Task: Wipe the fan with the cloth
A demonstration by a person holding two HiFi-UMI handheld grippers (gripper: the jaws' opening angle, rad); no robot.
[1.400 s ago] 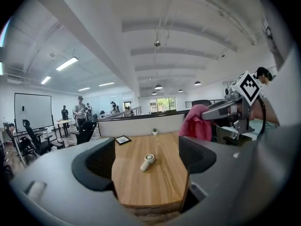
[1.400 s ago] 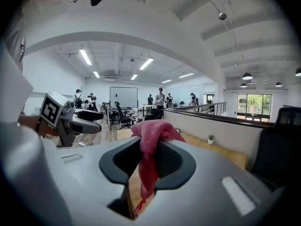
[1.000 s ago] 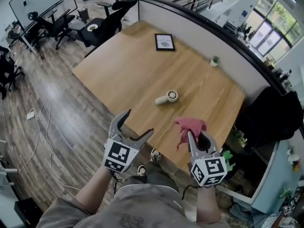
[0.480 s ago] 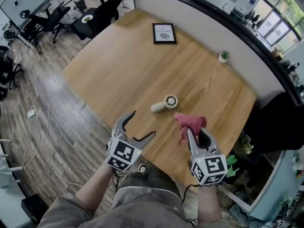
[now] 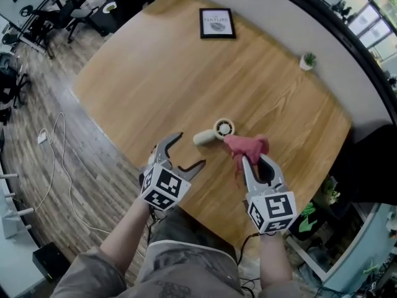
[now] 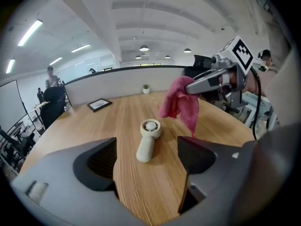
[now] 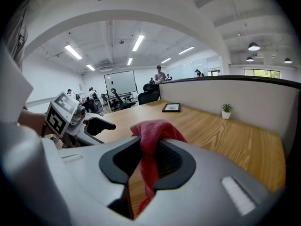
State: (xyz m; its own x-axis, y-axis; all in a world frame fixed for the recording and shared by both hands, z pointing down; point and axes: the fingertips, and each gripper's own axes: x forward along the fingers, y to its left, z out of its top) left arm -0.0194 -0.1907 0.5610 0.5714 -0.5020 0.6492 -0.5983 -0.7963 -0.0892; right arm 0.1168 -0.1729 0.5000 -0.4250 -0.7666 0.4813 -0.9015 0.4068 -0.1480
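Note:
A small cream hand-held fan (image 5: 214,132) lies flat on the wooden table (image 5: 155,73), round head to the right, handle to the left; it also shows in the left gripper view as the fan (image 6: 147,140). My right gripper (image 5: 251,155) is shut on a red cloth (image 5: 245,148), which bunches above its tips just right of the fan's head and hangs between the jaws as the cloth (image 7: 151,145). My left gripper (image 5: 185,151) is open and empty, hovering near the table's front edge just short of the fan's handle.
A framed picture (image 5: 217,23) lies at the table's far side and a small potted plant (image 5: 307,61) stands near the grey partition. Office chairs (image 5: 56,17) stand past the table's left end. A white cable (image 5: 53,160) trails on the wooden floor.
Both grippers have come forward toward the fan. The red cloth now sits right beside the fan's head, and the left gripper's tips are closer to the handle.

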